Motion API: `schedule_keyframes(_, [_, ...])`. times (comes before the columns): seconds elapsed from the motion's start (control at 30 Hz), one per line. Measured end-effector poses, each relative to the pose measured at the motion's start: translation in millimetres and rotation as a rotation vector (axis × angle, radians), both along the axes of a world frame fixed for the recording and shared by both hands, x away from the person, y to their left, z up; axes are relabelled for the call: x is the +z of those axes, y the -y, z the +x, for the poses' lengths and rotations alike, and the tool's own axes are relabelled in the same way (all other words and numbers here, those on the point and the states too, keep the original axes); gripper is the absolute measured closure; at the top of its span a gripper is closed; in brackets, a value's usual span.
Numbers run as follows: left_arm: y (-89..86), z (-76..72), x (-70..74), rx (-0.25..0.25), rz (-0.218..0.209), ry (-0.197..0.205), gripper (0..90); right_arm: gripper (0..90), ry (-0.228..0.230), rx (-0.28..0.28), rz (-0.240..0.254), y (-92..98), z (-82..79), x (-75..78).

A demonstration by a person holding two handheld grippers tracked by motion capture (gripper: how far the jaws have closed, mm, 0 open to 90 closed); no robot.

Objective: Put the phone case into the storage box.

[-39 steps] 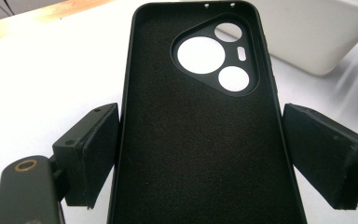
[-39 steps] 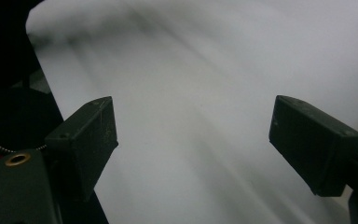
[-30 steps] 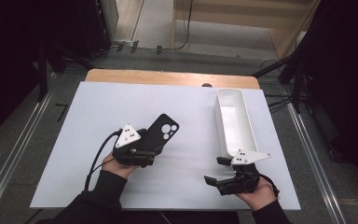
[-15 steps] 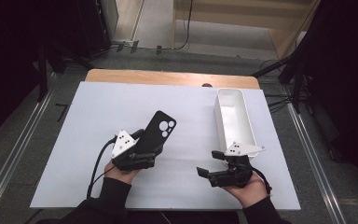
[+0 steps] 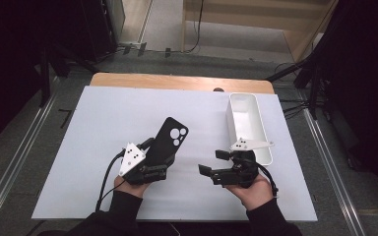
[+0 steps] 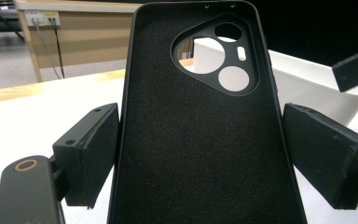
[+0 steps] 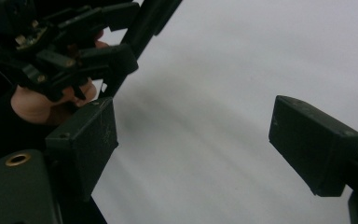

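A black phone case with its camera cutouts at the far end stands tilted up off the white table mat. My left gripper is shut on its near end. In the left gripper view the case shows its felt inner side, with both pads against its long edges. To the right, my right gripper stands open, jaws pointing left toward the case with nothing between them. The right gripper view has its jaws wide apart over bare mat, with the left gripper and hand beyond.
A long white tray lies at the right of the mat, just behind the right gripper; it shows behind the case. A wooden table edge runs along the back. Dark floor and cables surround the table.
The right gripper has moved left toward the middle of the mat and risen a little. The left gripper has kept its hold on the case, shifting only slightly.
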State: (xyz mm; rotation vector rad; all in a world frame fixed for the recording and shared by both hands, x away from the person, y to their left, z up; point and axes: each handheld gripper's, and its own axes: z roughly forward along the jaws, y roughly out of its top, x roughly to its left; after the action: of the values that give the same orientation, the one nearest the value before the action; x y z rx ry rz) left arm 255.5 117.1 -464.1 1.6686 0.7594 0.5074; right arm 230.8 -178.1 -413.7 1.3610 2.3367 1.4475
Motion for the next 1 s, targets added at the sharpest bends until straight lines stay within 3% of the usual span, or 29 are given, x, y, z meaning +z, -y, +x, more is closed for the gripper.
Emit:
schedule_keyframes(0.2, [4.2,-2.3,-4.0,0.000,-0.026,-0.002,13.8,16.8,-0.003,-0.017,0.018,-2.1,7.8,7.9])
schedule_keyframes(0.4, [8.3,-4.9,-4.2,-0.002,-0.029,0.036,13.8,17.5,-0.024,-0.034,0.046,-4.0,15.9,11.7])
schedule_keyframes(0.7, [12.6,-2.4,-7.6,-0.014,-0.062,0.022,13.8,18.6,-0.050,-0.026,0.064,-12.5,30.7,14.7])
schedule_keyframes(1.0, [17.9,-4.7,-9.8,-0.017,-0.057,0.041,13.8,21.5,-0.080,-0.021,0.083,-17.6,39.8,13.6])
